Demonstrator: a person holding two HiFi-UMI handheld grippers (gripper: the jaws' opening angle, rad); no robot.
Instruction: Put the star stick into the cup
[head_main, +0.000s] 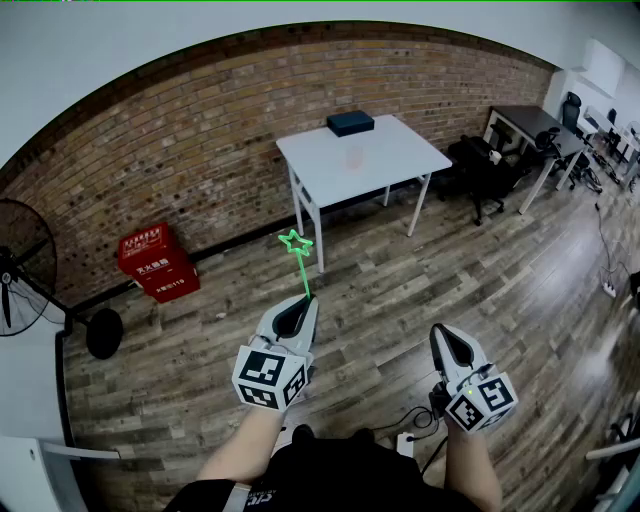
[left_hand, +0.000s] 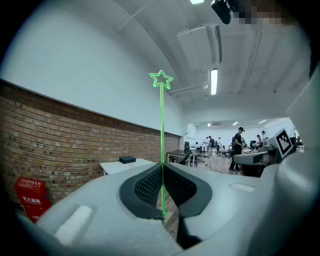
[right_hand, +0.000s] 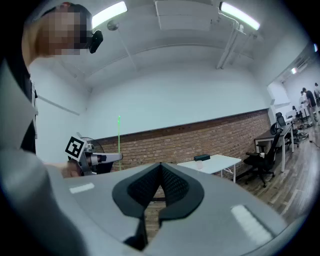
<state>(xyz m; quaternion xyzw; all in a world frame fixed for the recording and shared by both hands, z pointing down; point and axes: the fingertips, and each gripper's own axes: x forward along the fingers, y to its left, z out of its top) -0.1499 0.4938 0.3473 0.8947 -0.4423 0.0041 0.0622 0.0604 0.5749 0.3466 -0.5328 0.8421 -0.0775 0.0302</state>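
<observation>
While both point level, the left gripper (head_main: 307, 301) pinches the star stick (head_main: 301, 272) upright, the right gripper (head_main: 441, 334) closed empty.

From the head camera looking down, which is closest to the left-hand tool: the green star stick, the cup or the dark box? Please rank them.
1. Star stick: gripped in the left tool.
2. Cup: middle of the white table.
3. Dark box: at the table's far edge.
</observation>
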